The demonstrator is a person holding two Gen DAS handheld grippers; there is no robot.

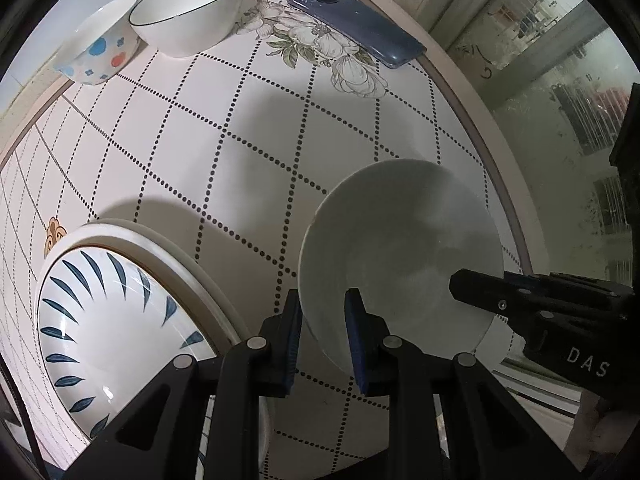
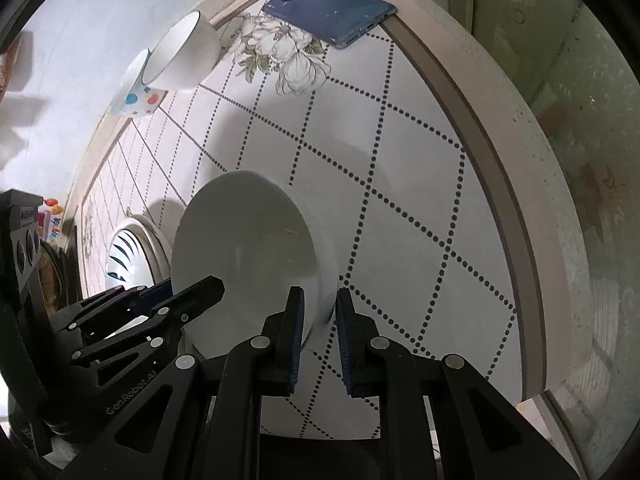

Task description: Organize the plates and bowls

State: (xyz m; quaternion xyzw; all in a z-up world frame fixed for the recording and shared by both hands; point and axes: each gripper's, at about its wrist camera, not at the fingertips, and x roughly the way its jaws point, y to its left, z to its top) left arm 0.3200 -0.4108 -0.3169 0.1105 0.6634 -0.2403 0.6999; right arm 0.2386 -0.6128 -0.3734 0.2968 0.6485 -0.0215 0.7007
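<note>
A plain white bowl is held above the tiled table between both grippers. My left gripper straddles its near-left rim, one finger inside and one outside, pressed on it. My right gripper straddles the opposite rim the same way. The bowl also shows in the right wrist view. A blue-leaf patterned plate lies on a larger white plate at lower left. A black-rimmed white bowl and a dotted bowl stand at the far edge.
A blue phone lies face down at the far corner by a flower print. The table's rounded edge runs along the right, with a glass door beyond. A wall borders the far left.
</note>
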